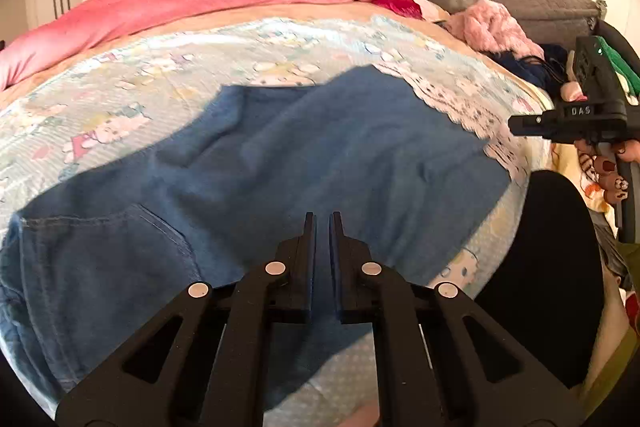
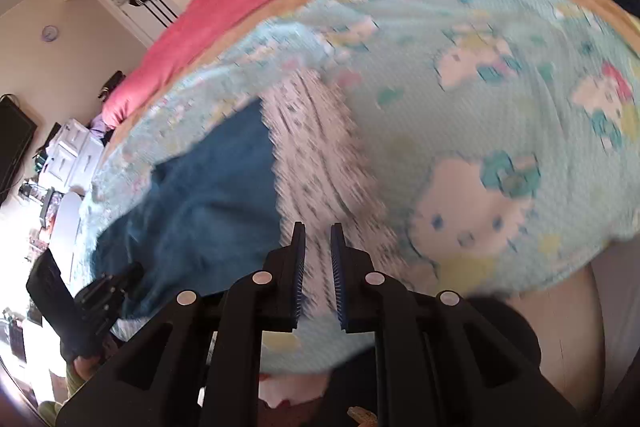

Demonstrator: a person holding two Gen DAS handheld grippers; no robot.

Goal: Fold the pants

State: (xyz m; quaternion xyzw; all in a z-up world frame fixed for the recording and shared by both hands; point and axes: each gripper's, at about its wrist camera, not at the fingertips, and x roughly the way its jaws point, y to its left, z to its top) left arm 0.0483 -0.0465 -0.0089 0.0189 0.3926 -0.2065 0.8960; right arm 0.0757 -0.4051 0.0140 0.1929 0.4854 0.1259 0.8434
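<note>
The blue denim pants (image 1: 256, 163) are seen spread across the cartoon-print blanket (image 1: 168, 67) on the bed, doubled over, with a back pocket (image 1: 108, 239) showing at the near left. The left gripper (image 1: 322, 223) is held above the cloth with its jaws drawn together and nothing caught between them. The right gripper (image 2: 318, 233) is seen off to the right of the pants, over the blanket's lace edge (image 2: 316, 155), its jaws nearly closed and empty (that view is heavily blurred). A crooked fold could result if the next grab is made while the upper layer lies uneven, or if blanket lace is pinched along with denim. "DAS" can be read on the right gripper's body.
</note>
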